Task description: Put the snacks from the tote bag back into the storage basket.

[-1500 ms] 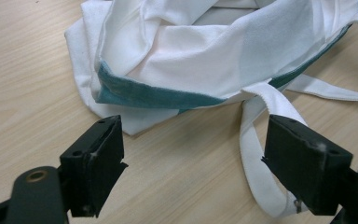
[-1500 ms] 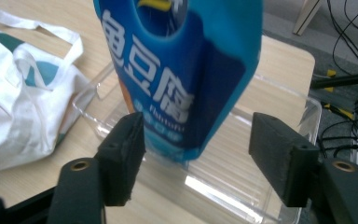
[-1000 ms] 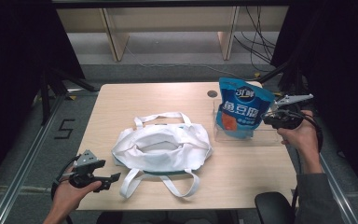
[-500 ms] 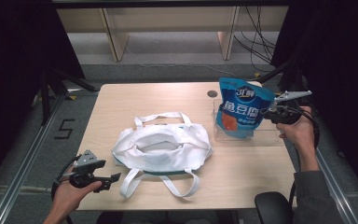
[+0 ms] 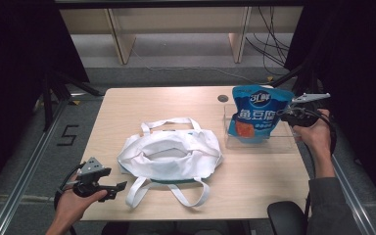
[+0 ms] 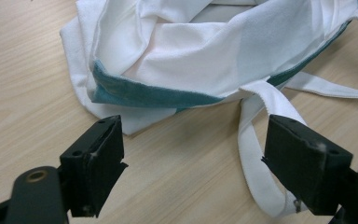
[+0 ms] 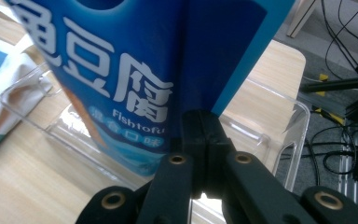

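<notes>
The blue fish-tofu pouch [image 5: 257, 113] hangs clenched by its edge between the right gripper [image 5: 293, 115] jaws, above the clear tray [image 5: 284, 145]. Lift it clear before swinging to the white tote bag [image 5: 171, 155], just ahead of the left gripper's [image 6: 193, 161] released jaws.

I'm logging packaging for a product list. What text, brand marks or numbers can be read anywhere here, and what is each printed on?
"鱼豆腐": large white characters on the blue snack bag, held in the right gripper.
"Fishtofu": small white print below them on the same bag.
Smaller line under "Fishtofu": too blurred to read.
White brand logo at the bag's top: too small to read.
"5": dark mark on the floor left of the table.
</notes>
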